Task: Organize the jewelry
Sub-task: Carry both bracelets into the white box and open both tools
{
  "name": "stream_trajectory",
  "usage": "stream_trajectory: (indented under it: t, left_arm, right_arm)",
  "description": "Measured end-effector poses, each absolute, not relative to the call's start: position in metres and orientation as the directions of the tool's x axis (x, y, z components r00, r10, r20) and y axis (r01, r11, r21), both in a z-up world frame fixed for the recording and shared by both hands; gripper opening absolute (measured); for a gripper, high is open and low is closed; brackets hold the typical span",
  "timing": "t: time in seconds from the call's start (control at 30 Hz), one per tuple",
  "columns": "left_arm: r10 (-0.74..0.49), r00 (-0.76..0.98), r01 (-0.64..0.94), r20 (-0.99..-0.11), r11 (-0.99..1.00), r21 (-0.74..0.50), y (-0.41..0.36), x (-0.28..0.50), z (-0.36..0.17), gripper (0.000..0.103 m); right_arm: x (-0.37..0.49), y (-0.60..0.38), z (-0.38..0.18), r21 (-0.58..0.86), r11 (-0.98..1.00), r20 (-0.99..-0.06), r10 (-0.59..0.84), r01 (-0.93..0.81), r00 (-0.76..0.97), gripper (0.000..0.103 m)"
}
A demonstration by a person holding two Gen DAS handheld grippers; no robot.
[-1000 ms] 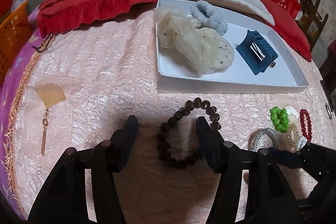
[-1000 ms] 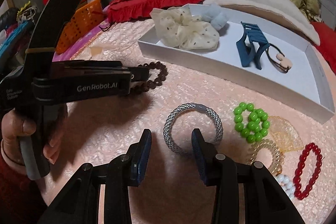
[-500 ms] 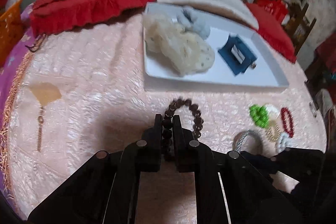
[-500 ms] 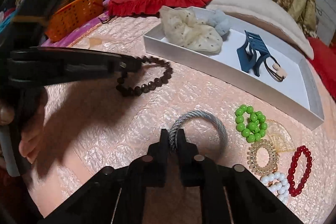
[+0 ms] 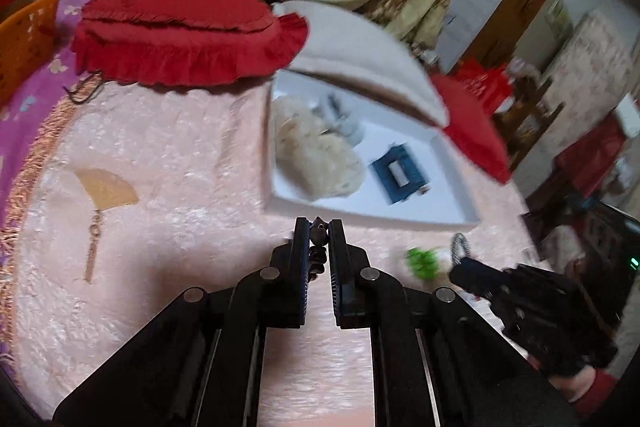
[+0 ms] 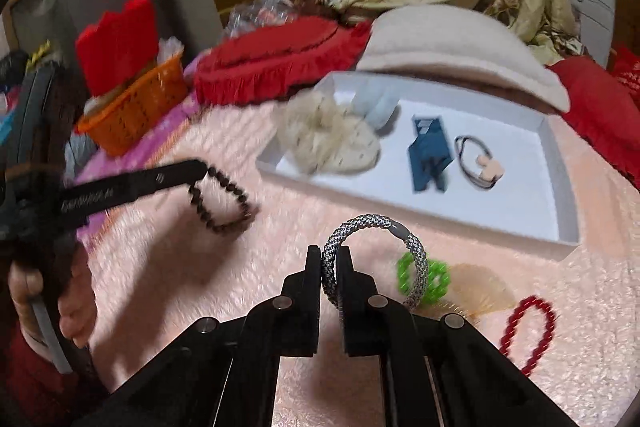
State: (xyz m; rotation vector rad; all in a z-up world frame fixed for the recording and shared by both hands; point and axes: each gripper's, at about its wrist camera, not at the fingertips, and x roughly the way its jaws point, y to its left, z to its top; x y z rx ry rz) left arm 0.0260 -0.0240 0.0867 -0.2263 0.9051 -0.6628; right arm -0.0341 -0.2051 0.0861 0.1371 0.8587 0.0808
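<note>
Tools around beaded, braided loops

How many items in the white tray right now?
4 seen: cream dotted scrunchie far-left, pale blue fluffy scrunchie behind it, teal claw clip centre, black elastic with pink charm beside it. Others may hide.

The bead bracelet is dark brown, the rope band speckled grey, the tray white.

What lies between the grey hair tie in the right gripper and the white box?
Only bare pink bedspread lies between the grey hair tie and the white box, as the right wrist view shows.
</note>
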Motion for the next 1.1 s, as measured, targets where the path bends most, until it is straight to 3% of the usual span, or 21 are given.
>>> stream_trajectory:
  t: [0.17,0.43,0.8,1.03,1.1]
  left_arm:
    - [-0.685,0.402,0.477,-0.607,0.723,-0.5,-0.036,0.026,0.103,0.008]
    - [-0.71,0.348,0.508,-0.612,0.692,-0.513,-0.091,0.041,0.114,0.008]
    - [-0.544,0.401,0.54,-0.737,0.79,-0.289,-0.183,0.093,0.101,0.008]
    - [-0.475,0.425,0.478,-0.771,0.841,-0.255,-0.19,0.14,0.076,0.008]
    - [-0.493,0.41,0.479,-0.768,0.832,-0.279,-0.189,0.145,0.074,0.014]
  right_arm:
    - [-0.026,-0.229,0.109,0.193,0.981,-0.721,0.136,0.008,0.68,0.007]
    - [-0.002,-0.271,0.12,0.247,0.966,-0.704,0.129,0.071,0.699,0.007]
    - [0.05,-0.35,0.08,0.32,0.924,-0.765,0.122,0.208,0.632,0.007]
    - [0.114,-0.372,0.058,0.356,0.902,-0.784,0.145,0.245,0.604,0.007]
    - [0.129,-0.373,0.054,0.382,0.891,-0.78,0.169,0.245,0.603,0.007]
